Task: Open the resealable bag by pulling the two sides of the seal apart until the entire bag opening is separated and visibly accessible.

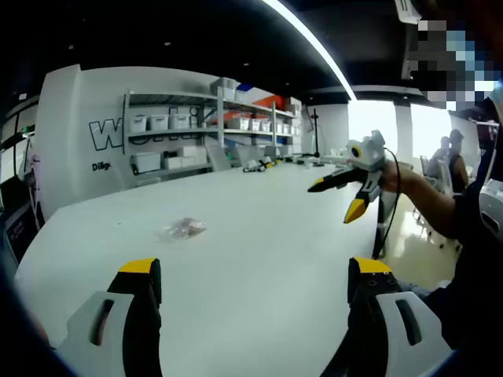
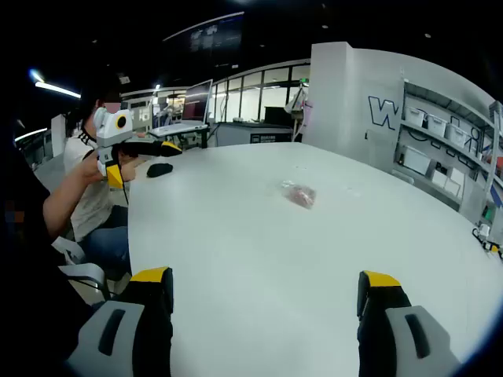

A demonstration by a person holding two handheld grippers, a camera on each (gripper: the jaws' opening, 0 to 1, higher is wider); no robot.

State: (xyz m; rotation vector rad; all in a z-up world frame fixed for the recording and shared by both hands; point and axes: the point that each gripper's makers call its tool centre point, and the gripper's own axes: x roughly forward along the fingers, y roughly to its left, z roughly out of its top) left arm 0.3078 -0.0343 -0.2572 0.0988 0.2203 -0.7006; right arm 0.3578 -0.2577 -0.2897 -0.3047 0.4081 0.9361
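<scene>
Both claws are raised above the white surface (image 1: 259,259) and hold nothing. The left claw (image 1: 255,275) has its two yellow-tipped jaws spread wide apart; the right claw (image 2: 267,287) stands the same way, jaws fully separated. The resealable bag (image 1: 185,228) lies flat on the surface well ahead of the left claw, slightly toward its left jaw, and it lies ahead of the right claw (image 1: 346,196) as well, roughly midway between that claw's jaws in the right gripper view (image 2: 299,193). The bag is small, clear and crumpled, with something reddish inside; the seal edge cannot be made out, nor whether it is closed. No contact has been made, so the task appears to be at the approach stage. Probable faults from here: with the bag lying loose and flat on a smooth surface, a claw closing from above is likely to push it along or pin both film layers together, so the two sides of the seal would not separate. Gripping below the seal track would tend to stretch or tear the film rather than part it. If only one claw takes hold, the bag would lift whole. A dark mouse-like object (image 2: 159,169) sits near the left claw (image 2: 118,153) at the surface edge, well apart from the bag.
</scene>
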